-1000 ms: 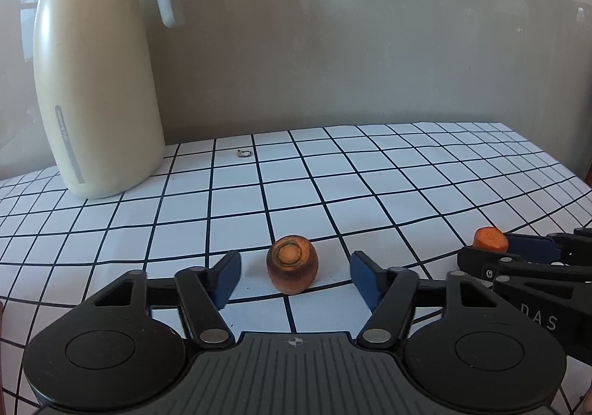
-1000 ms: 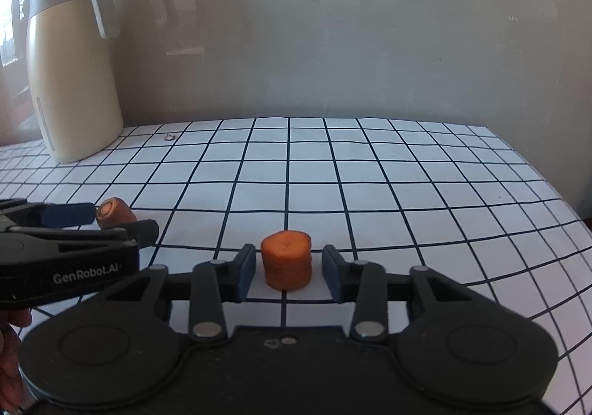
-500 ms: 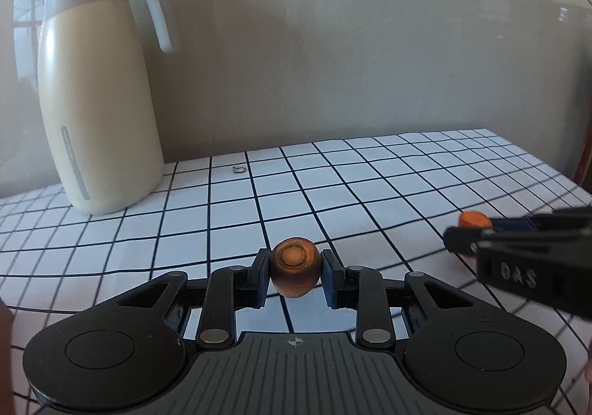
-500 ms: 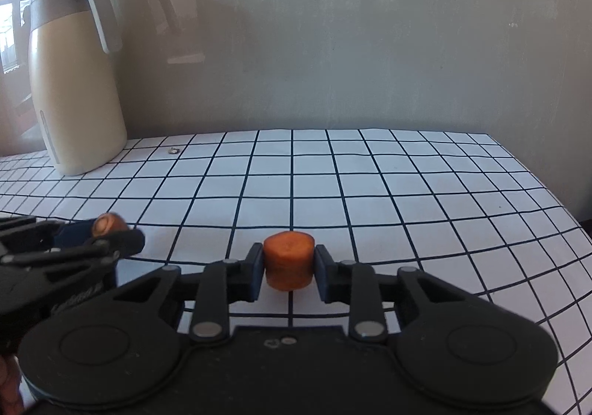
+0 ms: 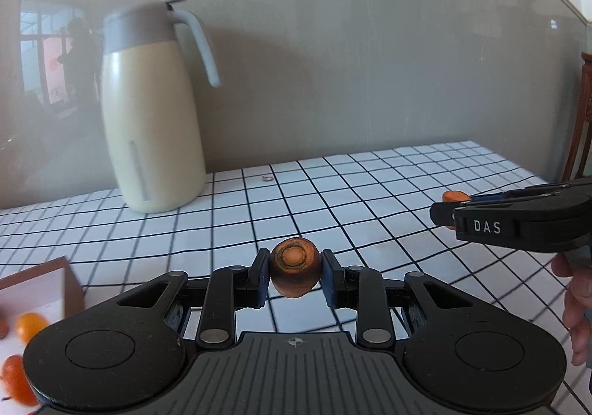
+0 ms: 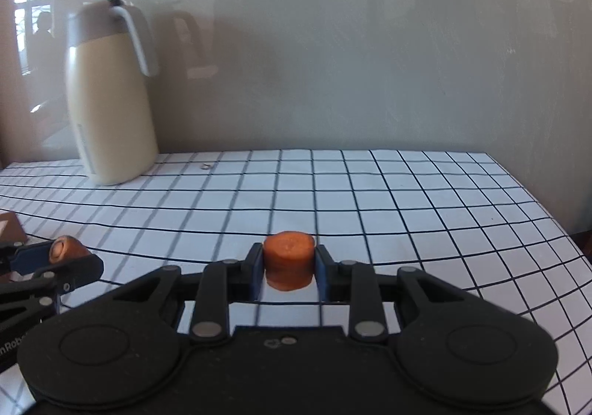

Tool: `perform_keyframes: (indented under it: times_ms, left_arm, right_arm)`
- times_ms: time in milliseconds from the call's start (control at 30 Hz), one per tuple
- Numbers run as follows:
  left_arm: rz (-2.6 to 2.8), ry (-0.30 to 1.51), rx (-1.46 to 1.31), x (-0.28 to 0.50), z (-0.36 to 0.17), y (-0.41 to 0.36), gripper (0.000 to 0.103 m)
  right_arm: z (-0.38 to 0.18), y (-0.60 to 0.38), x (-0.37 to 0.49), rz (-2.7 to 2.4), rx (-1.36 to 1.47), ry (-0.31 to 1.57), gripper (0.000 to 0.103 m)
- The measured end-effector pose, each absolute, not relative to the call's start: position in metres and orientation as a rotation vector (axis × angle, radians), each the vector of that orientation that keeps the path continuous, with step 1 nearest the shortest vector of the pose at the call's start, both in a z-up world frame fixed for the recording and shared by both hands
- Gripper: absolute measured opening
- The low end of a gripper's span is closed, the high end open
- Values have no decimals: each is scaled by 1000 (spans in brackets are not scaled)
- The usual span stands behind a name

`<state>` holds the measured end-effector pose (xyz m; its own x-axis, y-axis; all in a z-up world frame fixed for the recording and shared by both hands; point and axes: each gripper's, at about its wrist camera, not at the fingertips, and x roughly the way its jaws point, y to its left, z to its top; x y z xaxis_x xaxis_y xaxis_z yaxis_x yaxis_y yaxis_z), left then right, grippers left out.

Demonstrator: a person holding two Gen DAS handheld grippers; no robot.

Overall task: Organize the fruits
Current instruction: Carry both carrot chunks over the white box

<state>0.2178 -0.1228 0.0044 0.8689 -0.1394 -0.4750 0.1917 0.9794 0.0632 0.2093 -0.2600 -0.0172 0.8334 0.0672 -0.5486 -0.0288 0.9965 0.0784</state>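
Rounded carrot end [image 5: 295, 271], ringed stem scar, flat-cut carrot chunk [image 6: 288, 260], vivid orange

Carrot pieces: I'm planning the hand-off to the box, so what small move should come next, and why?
Probably carry the left gripper leftward over the box. It is shut on the carrot top, the box already holds orange fruits, and the right gripper grips the carrot chunk farther away.
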Motion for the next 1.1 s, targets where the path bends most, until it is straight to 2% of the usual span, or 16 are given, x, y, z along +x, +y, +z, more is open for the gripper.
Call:
perform_keyframes:
  times_ms: [233,667,1100]
  left_arm:
    - [-155,445,121,172,24,-94,29]
    - [-77,391,81,95,40,-29,29]
    - [105,398,55,48,36,53,29]
  right_arm:
    - [6,-240,177,73,52,546,20]
    - [17,-184,109,198,-9,525,20]
    - [34,-89,81,463,-108,461,20]
